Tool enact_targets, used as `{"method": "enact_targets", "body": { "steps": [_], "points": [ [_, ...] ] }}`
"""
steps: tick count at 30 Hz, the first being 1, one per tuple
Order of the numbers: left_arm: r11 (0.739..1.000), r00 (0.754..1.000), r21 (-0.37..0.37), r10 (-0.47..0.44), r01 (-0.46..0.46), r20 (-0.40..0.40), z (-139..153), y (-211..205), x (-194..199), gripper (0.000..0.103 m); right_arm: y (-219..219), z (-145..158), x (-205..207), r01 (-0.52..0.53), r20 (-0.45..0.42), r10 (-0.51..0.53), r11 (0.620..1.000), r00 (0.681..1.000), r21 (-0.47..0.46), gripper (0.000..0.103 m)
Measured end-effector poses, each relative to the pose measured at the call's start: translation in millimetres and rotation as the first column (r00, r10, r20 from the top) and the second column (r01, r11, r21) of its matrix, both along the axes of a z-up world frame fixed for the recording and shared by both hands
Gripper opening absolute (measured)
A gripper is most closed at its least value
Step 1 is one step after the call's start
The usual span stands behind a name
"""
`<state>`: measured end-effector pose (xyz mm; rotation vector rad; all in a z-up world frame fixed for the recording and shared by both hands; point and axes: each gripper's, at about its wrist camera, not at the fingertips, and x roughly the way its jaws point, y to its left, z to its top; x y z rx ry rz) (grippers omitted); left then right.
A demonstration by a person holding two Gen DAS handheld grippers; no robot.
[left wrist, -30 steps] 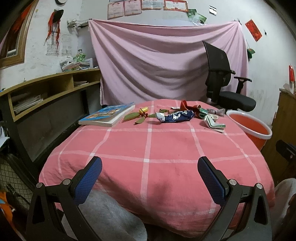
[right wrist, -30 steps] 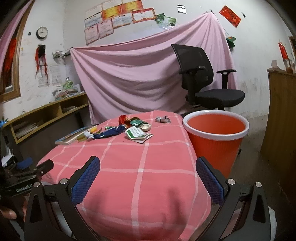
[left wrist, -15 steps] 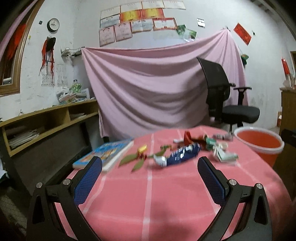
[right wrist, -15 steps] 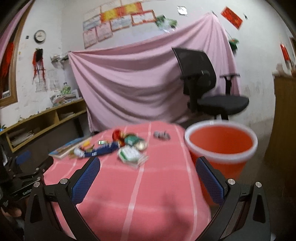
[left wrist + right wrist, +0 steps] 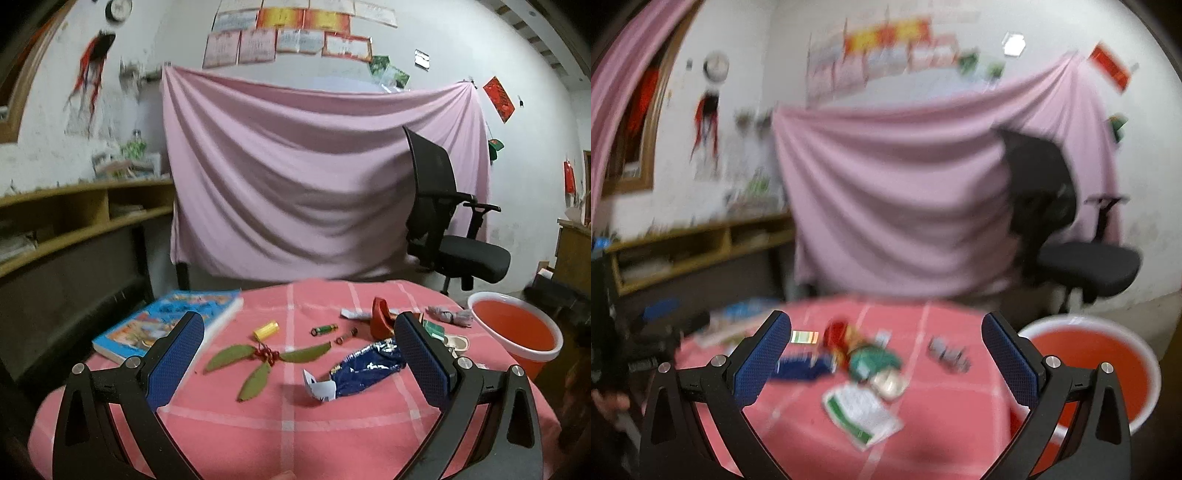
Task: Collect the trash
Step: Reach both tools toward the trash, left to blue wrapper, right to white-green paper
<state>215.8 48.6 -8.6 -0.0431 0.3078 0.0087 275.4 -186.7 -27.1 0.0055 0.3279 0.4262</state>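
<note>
Trash lies on the pink checked tablecloth (image 5: 288,424). A blue foil wrapper (image 5: 365,365), a leafy twig with red berries (image 5: 266,356), a yellow cap (image 5: 266,329), a green battery (image 5: 324,329), a red piece (image 5: 380,321) and a crumpled grey wad (image 5: 448,315) show in the left wrist view. My left gripper (image 5: 295,363) is open and empty just before the wrapper. My right gripper (image 5: 886,360) is open and empty above a white-green packet (image 5: 862,413), in a blurred view. The orange bin (image 5: 517,338) stands right of the table and shows in the right wrist view (image 5: 1108,354).
A blue book (image 5: 166,321) lies at the table's left. A black office chair (image 5: 454,236) stands behind the bin before a pink sheet (image 5: 314,184). Wooden shelves (image 5: 74,221) run along the left wall. The left gripper shows at the right wrist view's left edge (image 5: 646,332).
Both grippers have moved forward over the table and closer to the trash; the wrapper and packet now appear larger between the open fingers. Nothing has been grasped.
</note>
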Motion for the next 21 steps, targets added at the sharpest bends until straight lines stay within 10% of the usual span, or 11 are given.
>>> {"method": "enact_targets", "body": {
  "steps": [10,21],
  "points": [
    [0.995,0.966,-0.087,-0.062,0.041,-0.251,-21.0,-0.6,27.1,0.097,22.2,-33.1,28.8,-0.077,-0.257,0.04,0.988,0.966,-0.136,0.103],
    [0.964,0.907,-0.258,-0.162,0.062,-0.39,-31.4,3.6,47.7,0.04,45.1,-60.1,45.5,-0.207,-0.44,0.107,0.961,0.891,-0.184,0.078]
  ]
}}
